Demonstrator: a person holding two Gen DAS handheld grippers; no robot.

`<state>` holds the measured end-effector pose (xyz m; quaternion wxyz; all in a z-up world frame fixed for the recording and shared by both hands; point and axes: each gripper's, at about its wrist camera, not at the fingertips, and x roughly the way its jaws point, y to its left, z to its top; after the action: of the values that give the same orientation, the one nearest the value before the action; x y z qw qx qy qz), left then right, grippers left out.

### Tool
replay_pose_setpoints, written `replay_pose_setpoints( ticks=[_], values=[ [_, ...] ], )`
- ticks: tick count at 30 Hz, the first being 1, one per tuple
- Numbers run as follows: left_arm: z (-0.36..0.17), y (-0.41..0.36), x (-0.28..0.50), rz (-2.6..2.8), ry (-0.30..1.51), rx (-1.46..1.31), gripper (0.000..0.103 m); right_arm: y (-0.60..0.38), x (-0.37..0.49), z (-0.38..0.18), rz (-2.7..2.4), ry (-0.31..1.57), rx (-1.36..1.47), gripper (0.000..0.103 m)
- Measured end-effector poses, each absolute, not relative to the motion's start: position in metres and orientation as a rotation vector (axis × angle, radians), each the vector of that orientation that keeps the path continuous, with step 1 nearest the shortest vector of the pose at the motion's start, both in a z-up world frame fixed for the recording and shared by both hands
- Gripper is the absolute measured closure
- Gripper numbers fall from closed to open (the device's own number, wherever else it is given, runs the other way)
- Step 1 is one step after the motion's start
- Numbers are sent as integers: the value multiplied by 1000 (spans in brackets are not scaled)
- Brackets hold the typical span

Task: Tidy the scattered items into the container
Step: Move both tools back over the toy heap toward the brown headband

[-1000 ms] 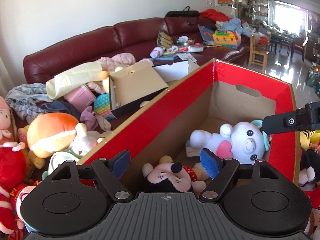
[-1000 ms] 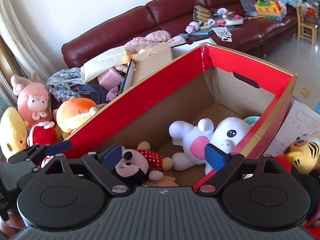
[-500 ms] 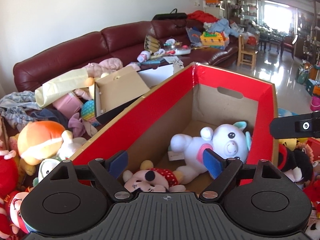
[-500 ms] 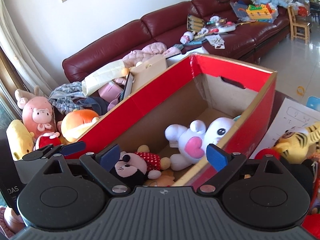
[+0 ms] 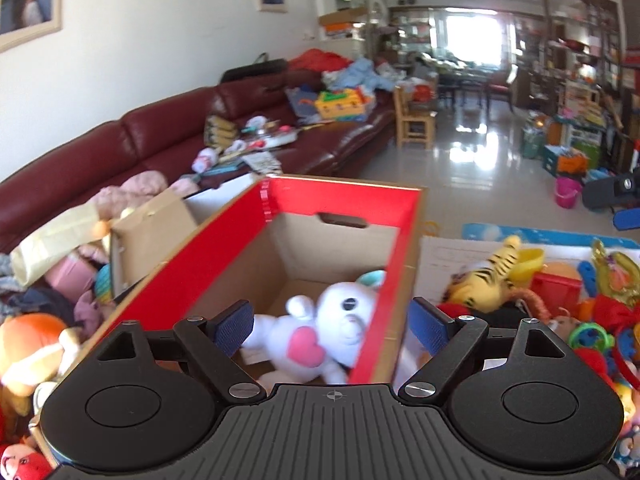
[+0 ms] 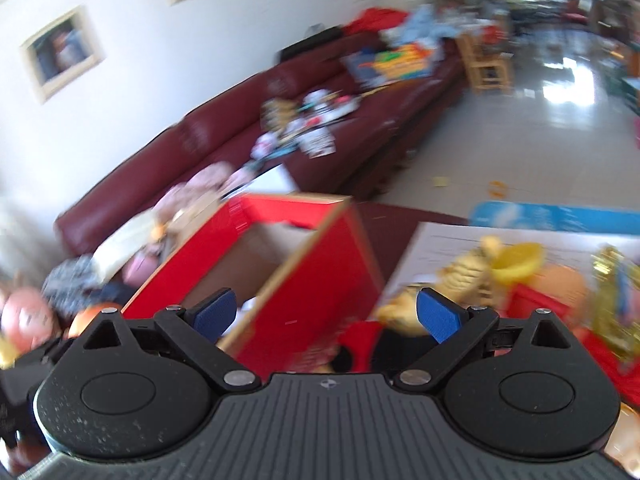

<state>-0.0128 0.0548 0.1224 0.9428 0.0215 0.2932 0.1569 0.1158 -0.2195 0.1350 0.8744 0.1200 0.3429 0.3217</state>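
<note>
Left gripper (image 5: 331, 326) wide, empty, right gripper (image 6: 327, 317) opening, empty, fluffy white pig (image 5: 320, 334) in red cardboard box (image 5: 208, 268), striped tiger (image 5: 486, 280) at three o'clock.

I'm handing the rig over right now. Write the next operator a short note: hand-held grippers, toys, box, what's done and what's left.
Left hand-held gripper: open, nothing held, above the red cardboard box.
Right hand-held gripper: jaws opening, nothing between them, over the box's right wall, facing the toy pile; its view is blurred.
Done: the white plush with the pink heart lies inside the box.
Left: the tiger plush, yellow cup and other toys on the right; the orange plush and more on the left, all outside the box.
</note>
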Motion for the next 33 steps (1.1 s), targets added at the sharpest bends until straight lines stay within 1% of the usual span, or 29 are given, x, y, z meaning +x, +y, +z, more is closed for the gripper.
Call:
replay_pose_setpoints(
  ticks=[6, 10, 17, 26, 33],
  values=[
    [94, 11, 7, 215, 660, 100, 11, -282, 120, 103, 537, 791, 337, 5],
    [64, -9, 16, 170, 732, 118, 11, -295, 115, 83, 502, 843, 338, 5],
    [20, -29, 22, 116, 842, 147, 11, -292, 111, 65, 505, 893, 327, 5],
    [-31, -38, 21, 44, 950, 110, 12, -270, 98, 37, 591, 981, 299, 6],
    [-54, -31, 23, 59, 1002, 103, 12, -247, 89, 18, 671, 1060, 274, 6]
  ],
)
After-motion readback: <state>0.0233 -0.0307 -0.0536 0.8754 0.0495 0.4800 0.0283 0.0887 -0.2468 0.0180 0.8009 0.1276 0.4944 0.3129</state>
